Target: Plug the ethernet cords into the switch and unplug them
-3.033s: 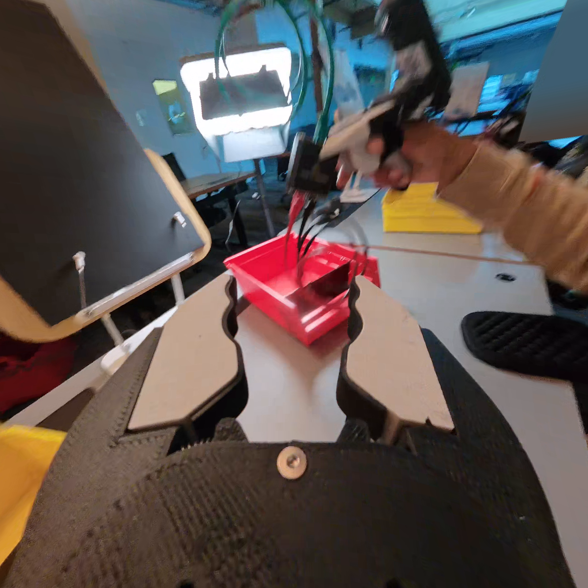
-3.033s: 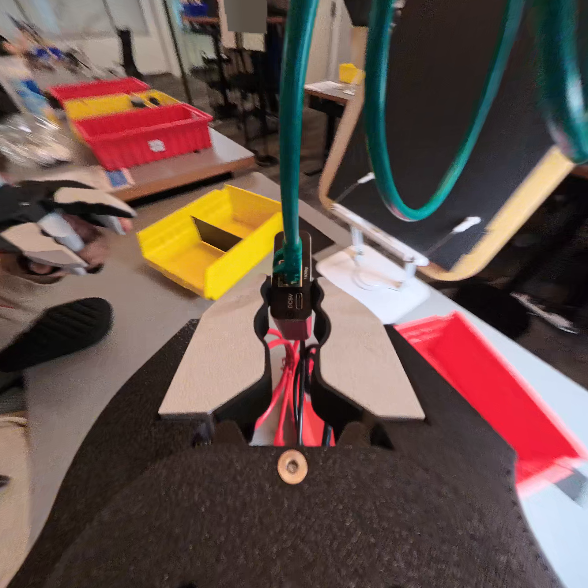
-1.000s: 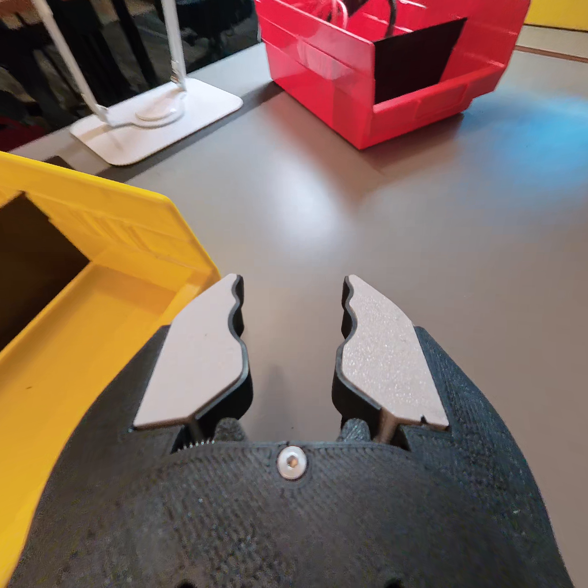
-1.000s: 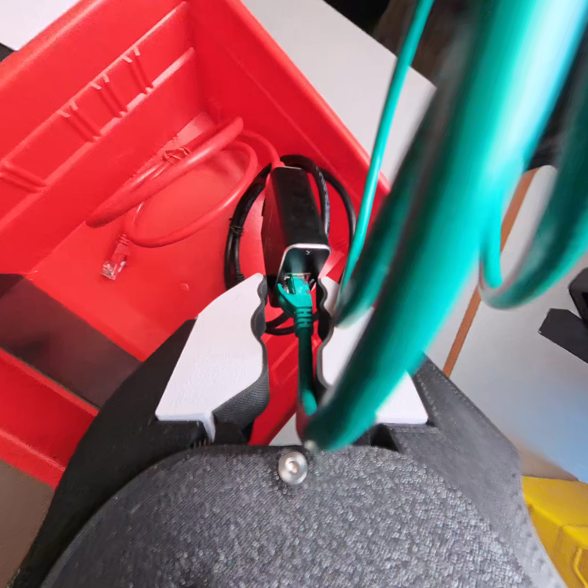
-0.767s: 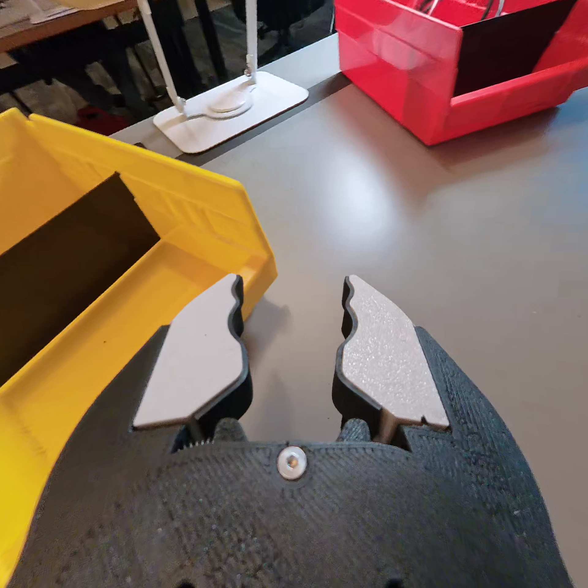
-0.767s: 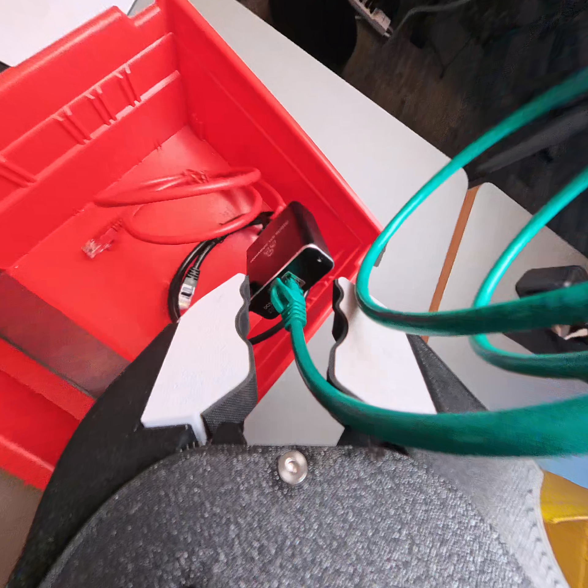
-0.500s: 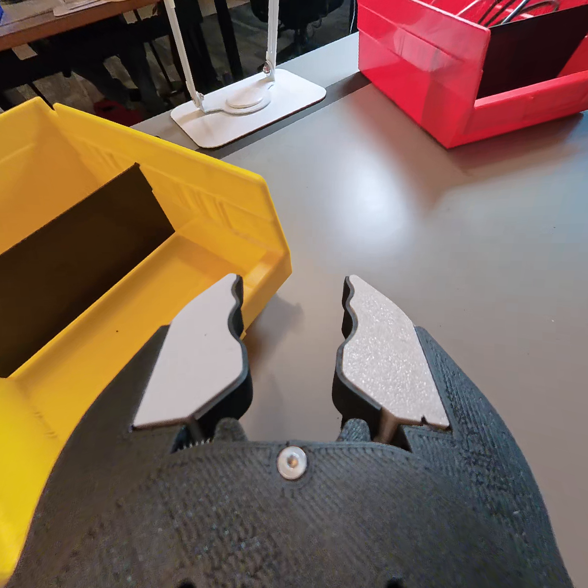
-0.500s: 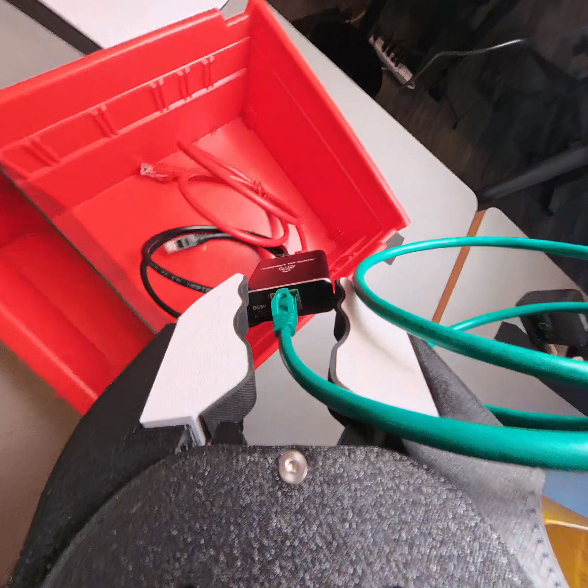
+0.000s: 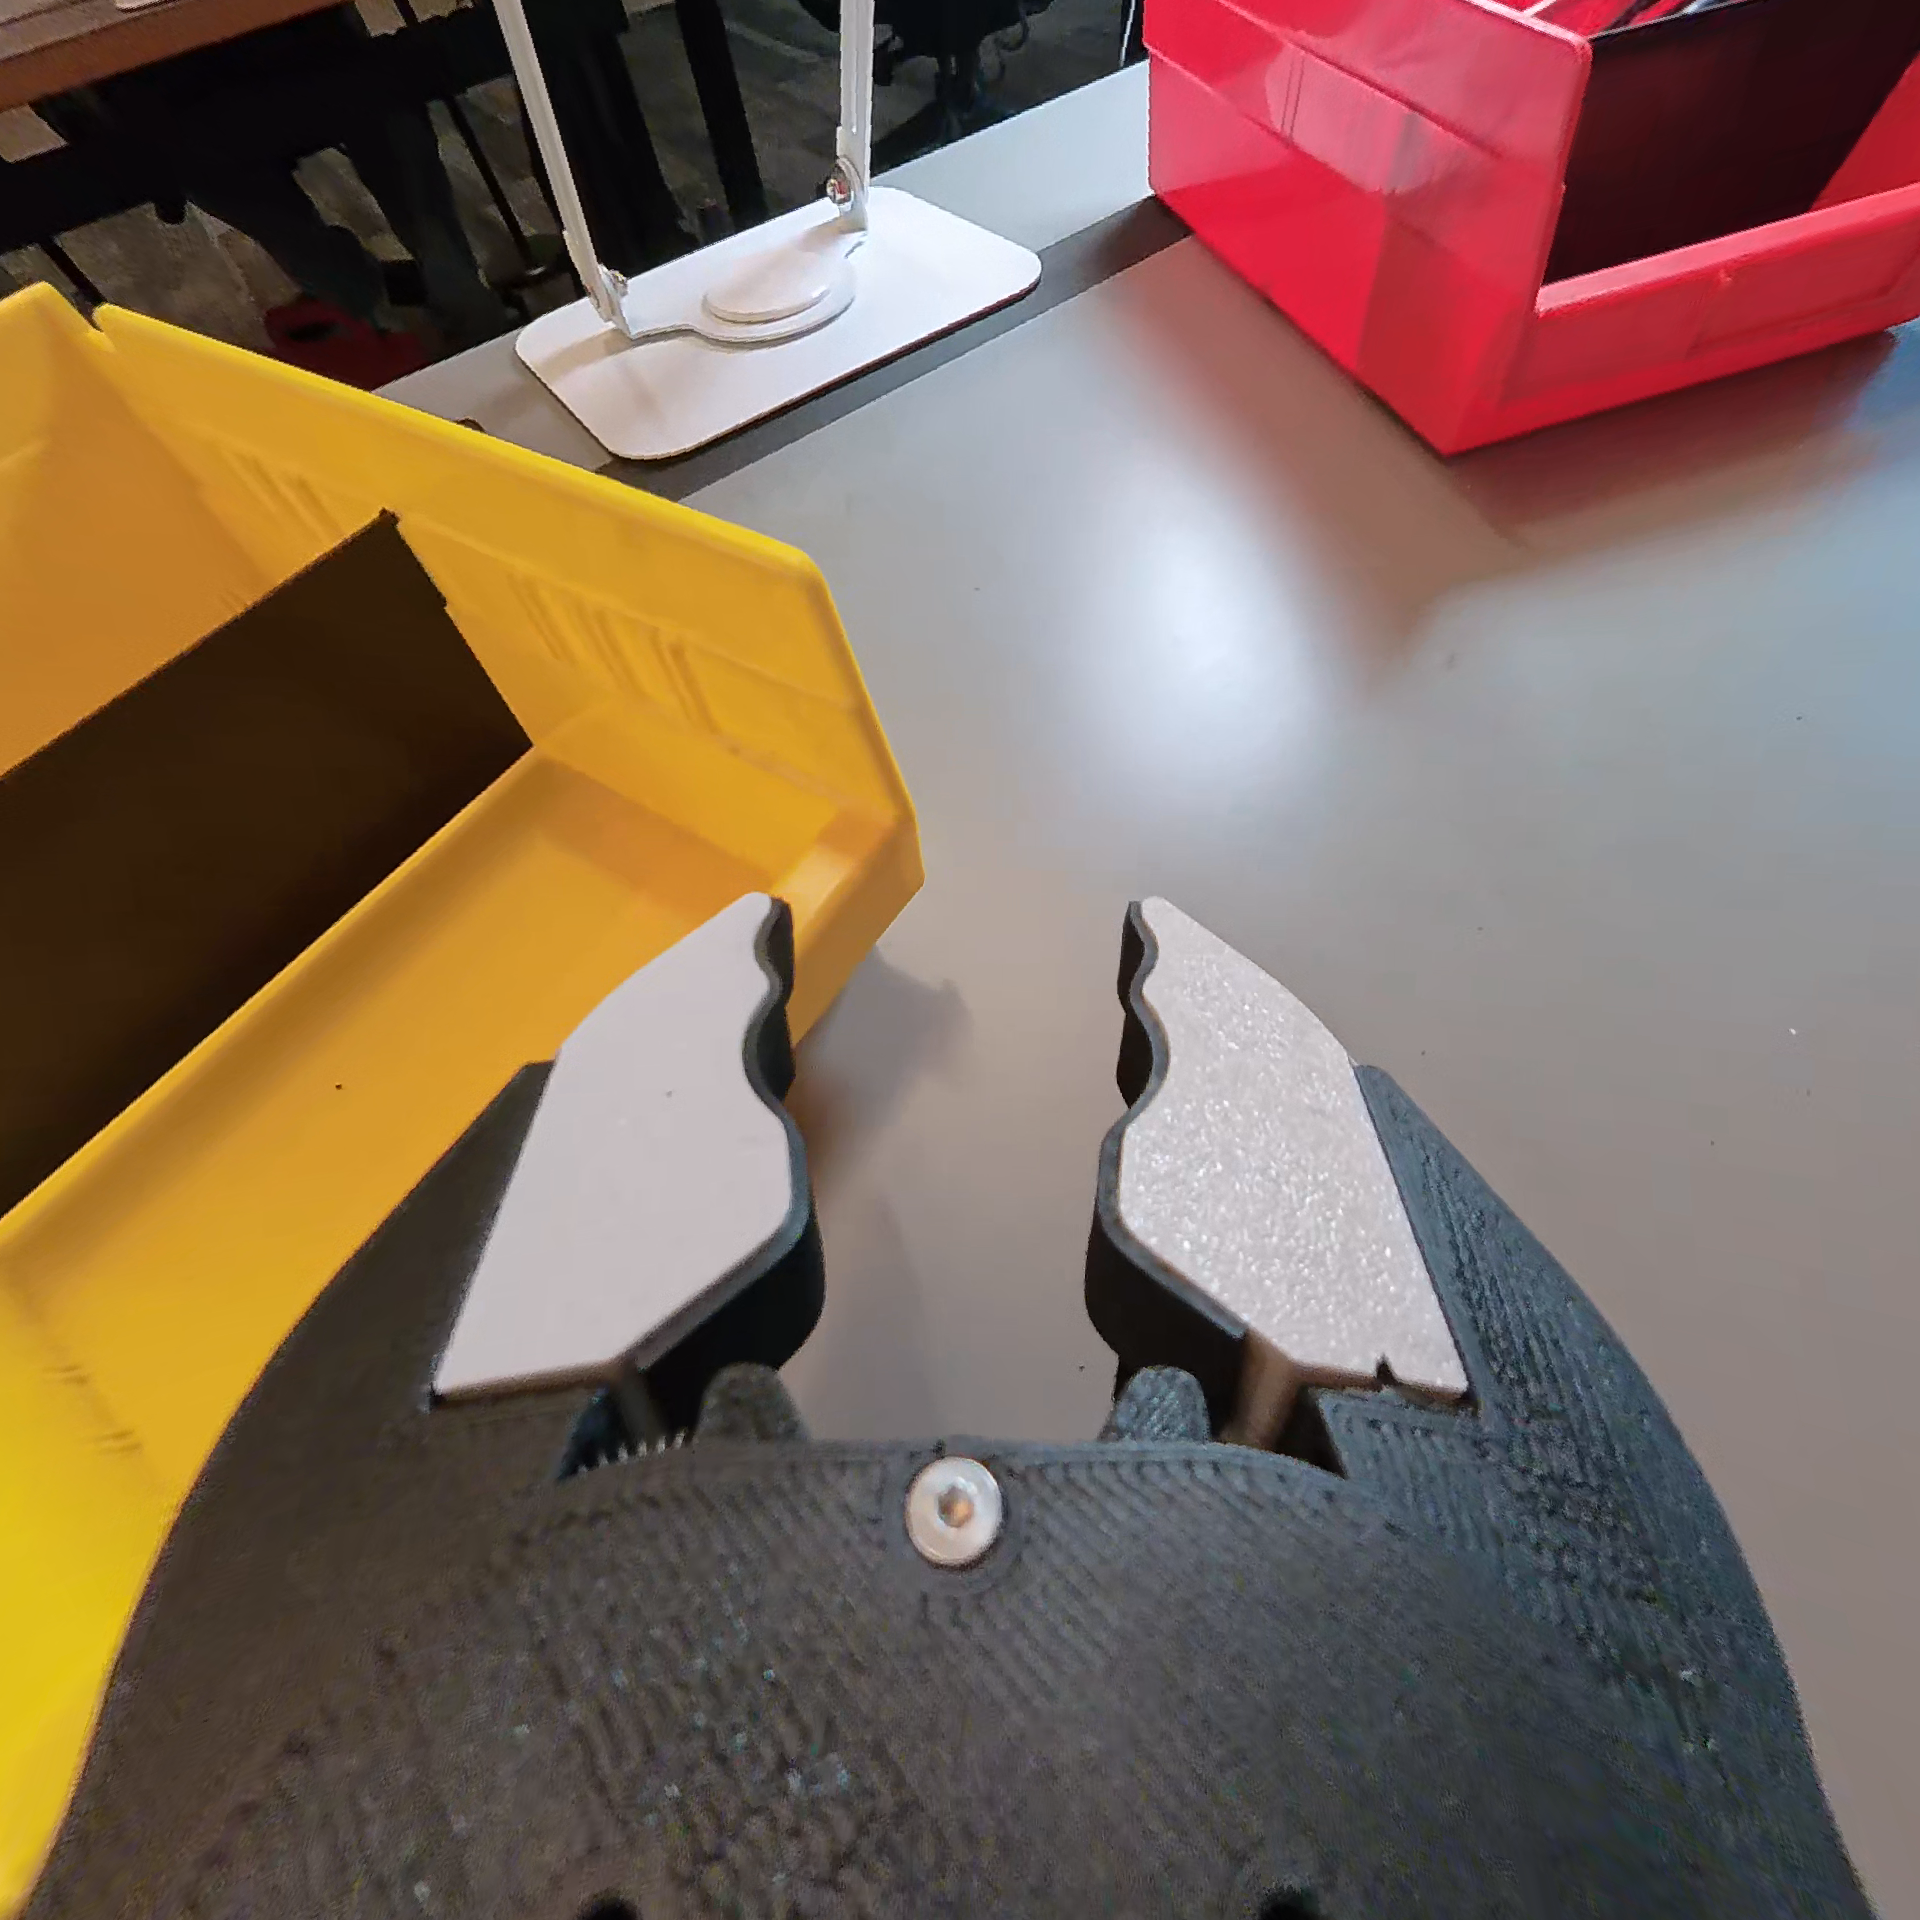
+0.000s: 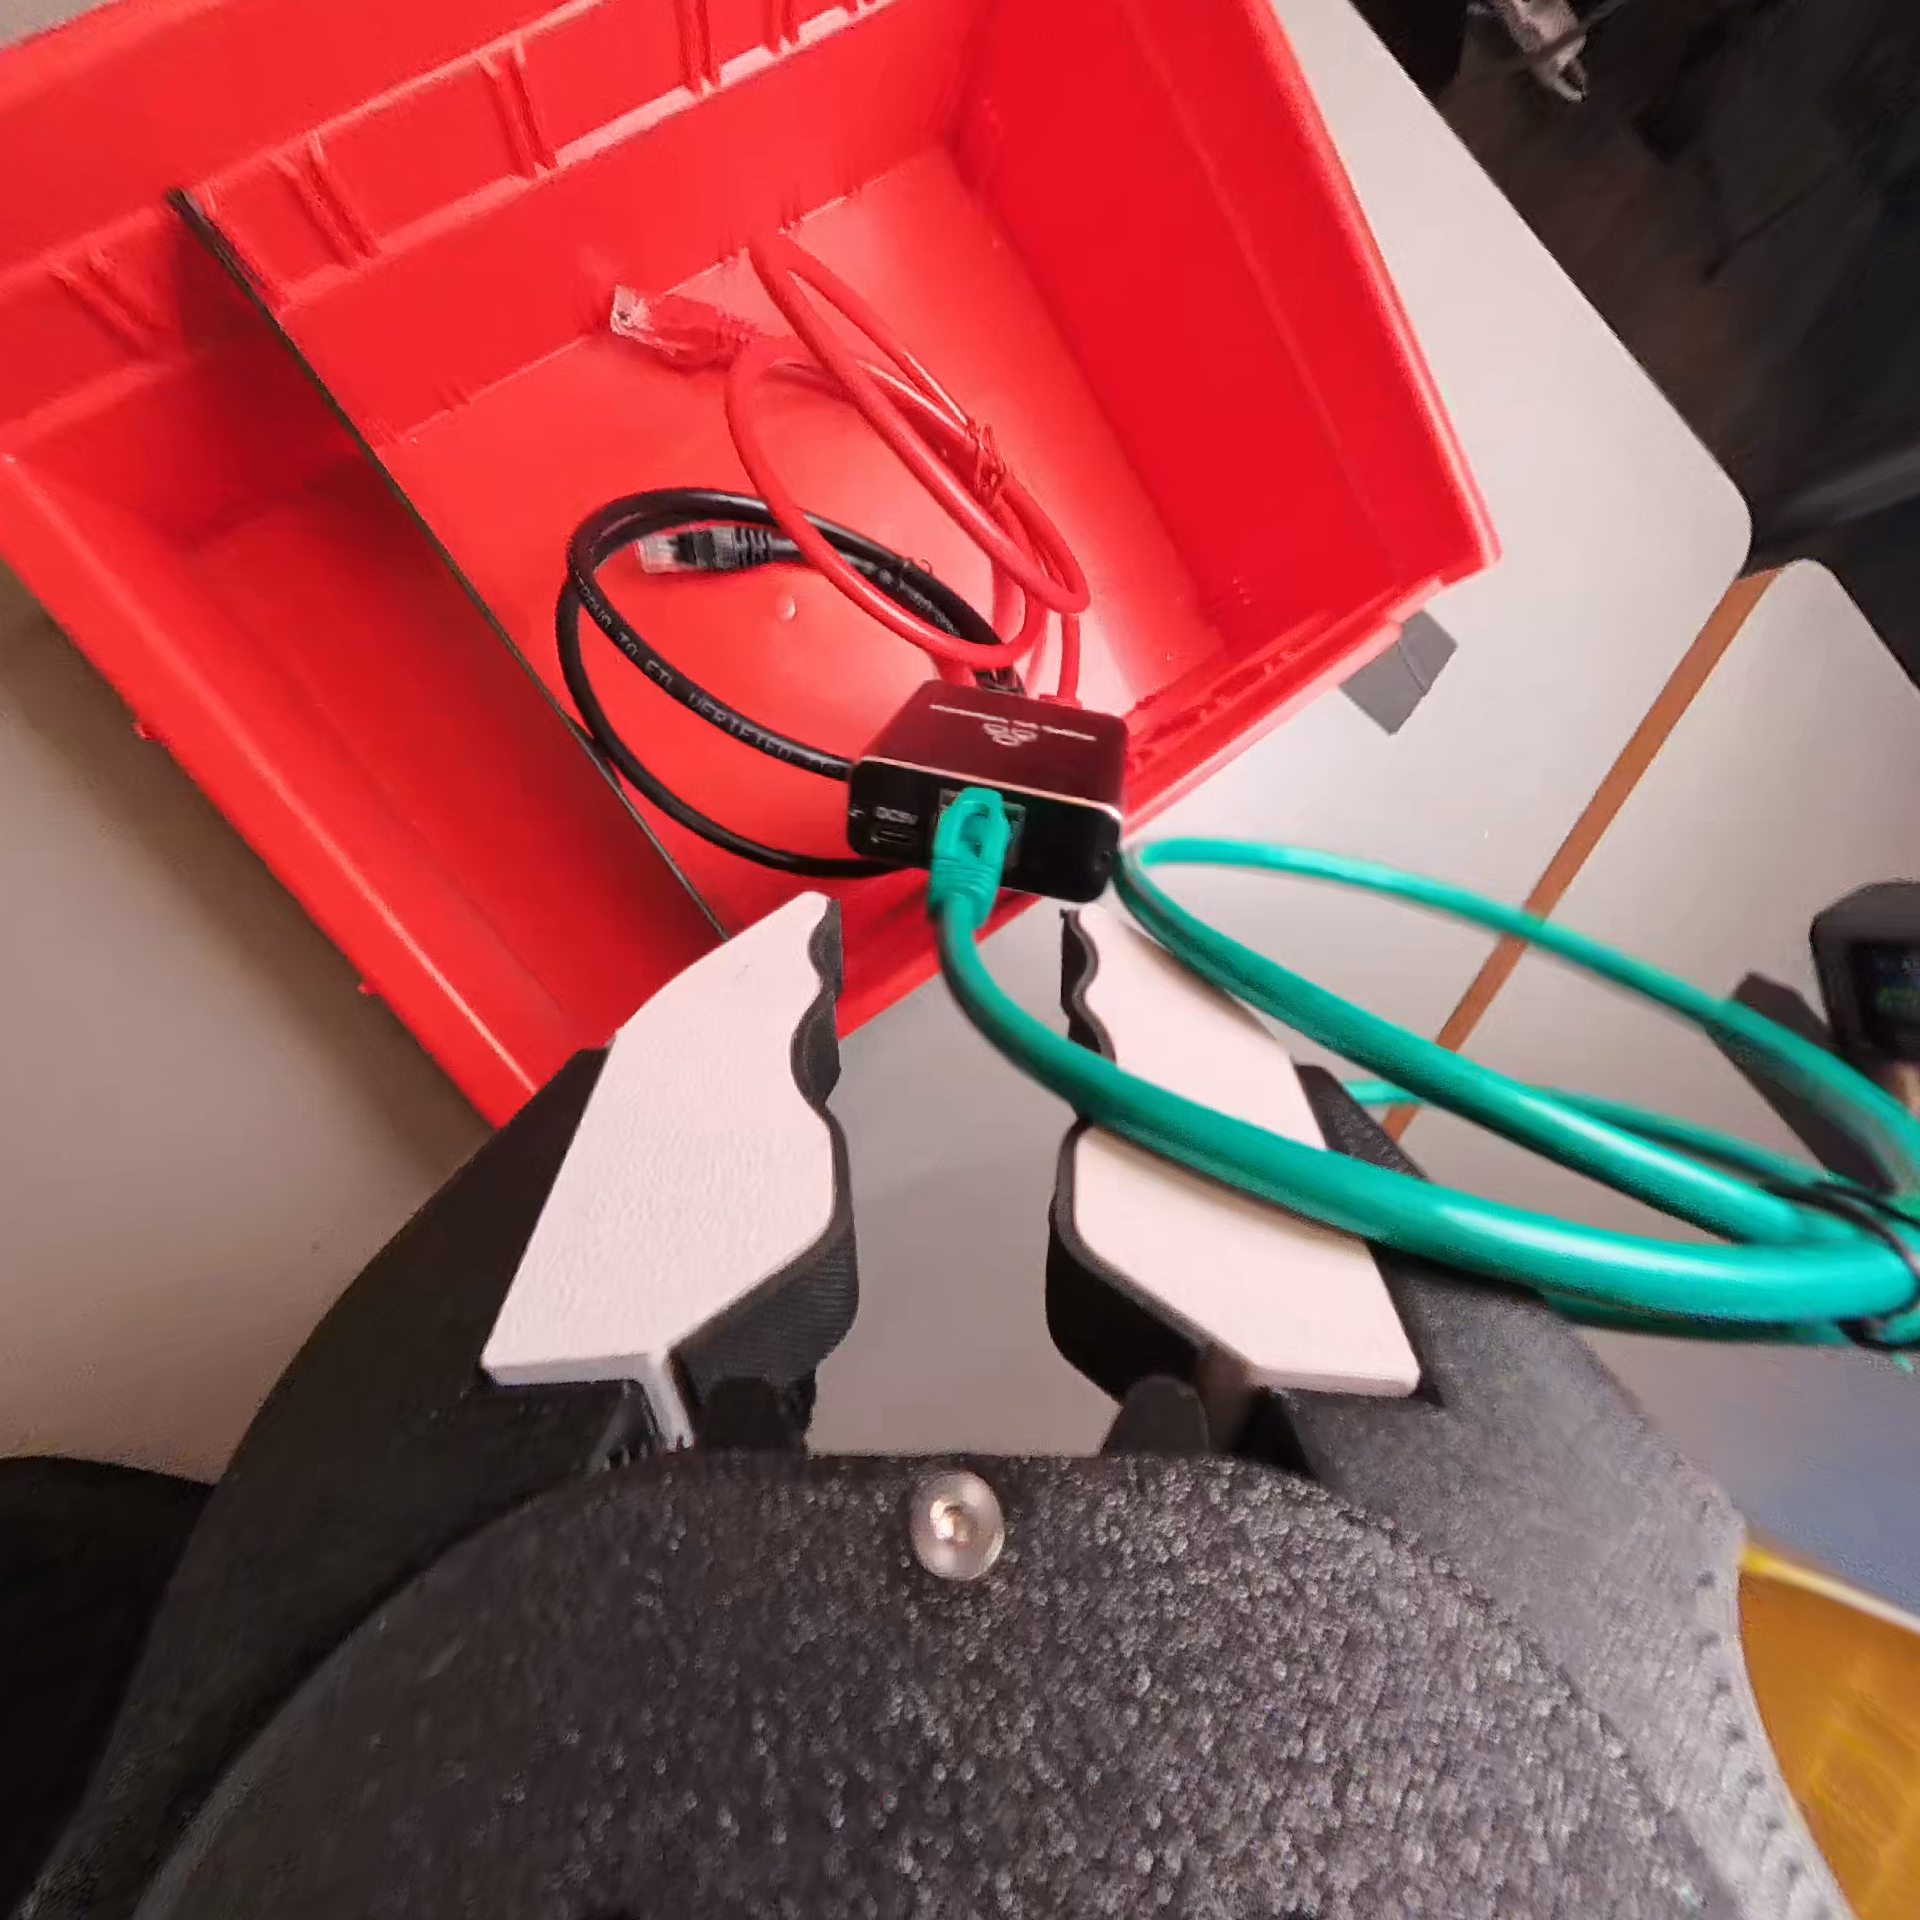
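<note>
The right gripper point(image 10: 945, 920) is spread wide with nothing held, a loop of the green cord point(image 10: 1351, 1132) draped over its right finger. Just beyond it the switch point(image 10: 992, 795) is perched on the red bin's point(image 10: 1226, 312) near wall, green plug seated, red cord point(image 10: 904, 447) and black cord point(image 10: 665, 665) coiled inside. A snagged loop would likely drag the switch off. White markings are borne on the switch and black cord. The left gripper point(image 9: 951, 914), parted and empty, is hung well short of the red bin, beside a yellow bin point(image 9: 665, 644).

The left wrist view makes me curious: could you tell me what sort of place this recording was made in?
Probably a lab or office workroom. A grey table carries a yellow parts bin and a red parts bin, a white stand base sits at its far edge, and more desk legs show behind it.
</note>
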The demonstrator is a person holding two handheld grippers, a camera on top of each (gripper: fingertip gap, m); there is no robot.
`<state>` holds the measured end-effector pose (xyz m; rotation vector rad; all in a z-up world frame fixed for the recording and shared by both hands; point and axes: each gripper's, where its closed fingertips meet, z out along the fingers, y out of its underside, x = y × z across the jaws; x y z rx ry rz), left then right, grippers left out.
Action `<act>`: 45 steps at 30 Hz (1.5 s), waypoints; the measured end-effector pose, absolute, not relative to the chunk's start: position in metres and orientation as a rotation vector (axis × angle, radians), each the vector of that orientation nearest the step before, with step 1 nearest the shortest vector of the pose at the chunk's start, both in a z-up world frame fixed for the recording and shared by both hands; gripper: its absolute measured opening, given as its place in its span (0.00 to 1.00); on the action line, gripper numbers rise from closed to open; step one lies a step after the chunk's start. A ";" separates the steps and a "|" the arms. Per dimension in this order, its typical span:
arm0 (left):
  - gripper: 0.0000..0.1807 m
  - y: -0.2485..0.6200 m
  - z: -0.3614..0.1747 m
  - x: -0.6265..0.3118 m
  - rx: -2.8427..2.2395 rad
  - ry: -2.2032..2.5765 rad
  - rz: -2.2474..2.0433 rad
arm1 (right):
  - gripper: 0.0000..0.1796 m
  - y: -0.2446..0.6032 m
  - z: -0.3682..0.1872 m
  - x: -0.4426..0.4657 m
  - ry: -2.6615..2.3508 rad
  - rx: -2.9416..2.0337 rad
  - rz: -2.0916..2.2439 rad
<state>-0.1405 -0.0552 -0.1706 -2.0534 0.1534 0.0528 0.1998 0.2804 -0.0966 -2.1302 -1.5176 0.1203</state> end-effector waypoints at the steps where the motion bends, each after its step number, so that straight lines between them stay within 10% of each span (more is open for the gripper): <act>1: 0.34 -0.056 -0.171 -0.140 -2.053 0.157 0.056 | 0.22 0.285 -0.096 0.195 -1.541 -2.118 0.121; 22: 0.37 -0.064 -0.155 -0.176 -2.061 0.185 0.152 | 0.23 0.279 -0.027 0.185 -1.138 -2.197 0.900; 34: 0.39 -0.074 -0.159 -0.197 -2.129 0.208 0.176 | 0.22 0.239 -0.031 0.286 -1.701 -2.255 0.845; 45: 0.42 -0.085 -0.180 -0.203 -2.281 0.326 0.195 | 0.31 0.122 -0.096 0.197 -1.837 -1.709 0.417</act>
